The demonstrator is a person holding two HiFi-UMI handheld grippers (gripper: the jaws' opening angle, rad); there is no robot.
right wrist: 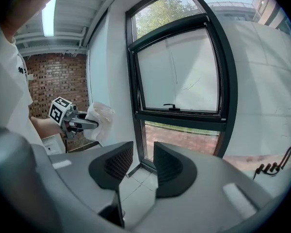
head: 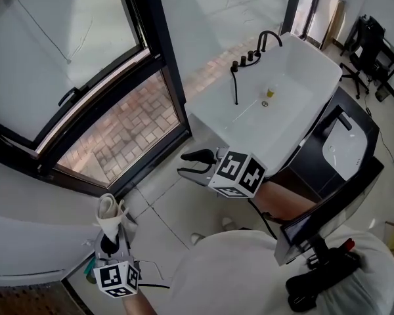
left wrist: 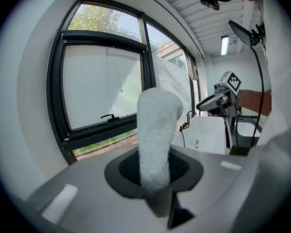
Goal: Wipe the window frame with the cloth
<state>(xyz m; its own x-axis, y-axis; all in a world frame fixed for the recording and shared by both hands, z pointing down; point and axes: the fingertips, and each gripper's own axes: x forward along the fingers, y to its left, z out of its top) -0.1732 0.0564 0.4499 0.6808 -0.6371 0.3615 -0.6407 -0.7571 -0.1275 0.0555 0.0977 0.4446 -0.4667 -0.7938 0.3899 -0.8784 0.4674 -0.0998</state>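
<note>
The left gripper is clamped on a white fluffy cloth. The right gripper is slightly open and empty, well clear of the black window frame.

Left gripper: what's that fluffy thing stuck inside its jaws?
A white cloth is pinched between the jaws of the left gripper and sticks straight up out of them. Its bottom end is squeezed down between the dark pads, so how much is tucked in there cannot be seen.
</note>
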